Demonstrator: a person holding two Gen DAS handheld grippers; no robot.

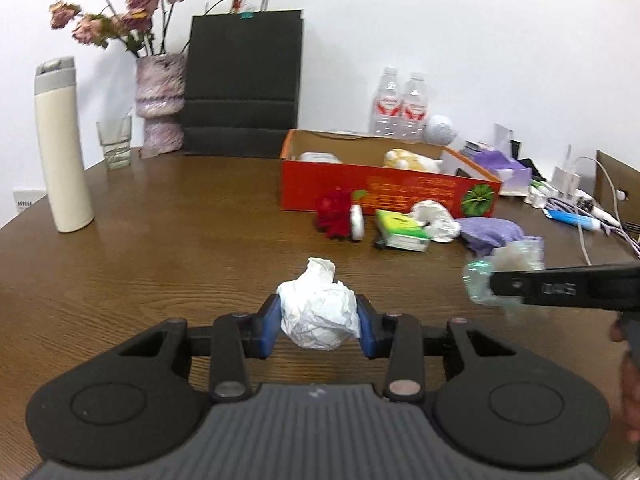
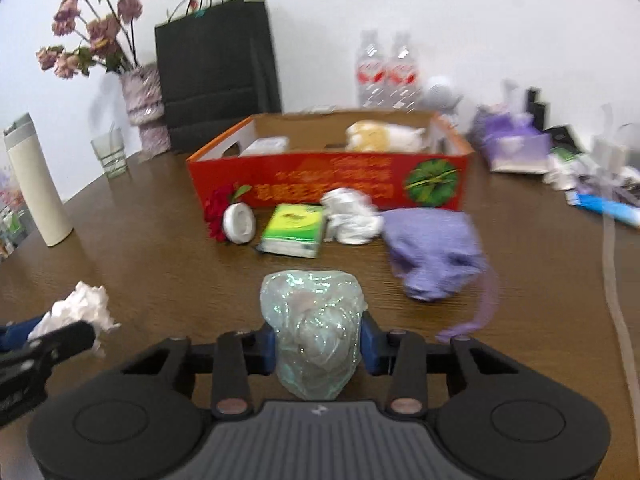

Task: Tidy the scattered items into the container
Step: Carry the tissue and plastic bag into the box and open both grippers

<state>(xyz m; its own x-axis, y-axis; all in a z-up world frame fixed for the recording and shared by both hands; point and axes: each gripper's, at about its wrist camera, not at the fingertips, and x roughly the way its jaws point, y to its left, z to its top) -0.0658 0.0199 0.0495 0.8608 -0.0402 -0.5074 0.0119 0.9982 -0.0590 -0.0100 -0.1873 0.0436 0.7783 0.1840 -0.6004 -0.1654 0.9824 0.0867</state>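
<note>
Tissue pack point(image 2: 292, 230) before the box point(image 2: 328, 178), between flower point(image 2: 219, 210) left and pouch point(image 2: 434, 250) right

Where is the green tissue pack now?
In both views the green tissue pack lies on the table before the red box, between white round lid and crumpled white cloth.

Setting read as a home or small office room, not a lab. Evidence: brown wood-grain tabletop point(image 1: 160, 248) against a plain white wall point(image 1: 440, 40). Dried pink flowers point(image 1: 120, 12) stood in a mottled vase point(image 1: 160, 108), next to a black paper bag point(image 1: 244, 84). Drinking glass point(image 1: 115, 142) and cream flask point(image 1: 62, 148) were on the left. Two water bottles point(image 1: 400, 106) stood behind a red cardboard box point(image 1: 360, 188). Chargers and cables point(image 1: 576, 196) cluttered the right edge, beside a purple tissue pack point(image 2: 516, 144).
</note>
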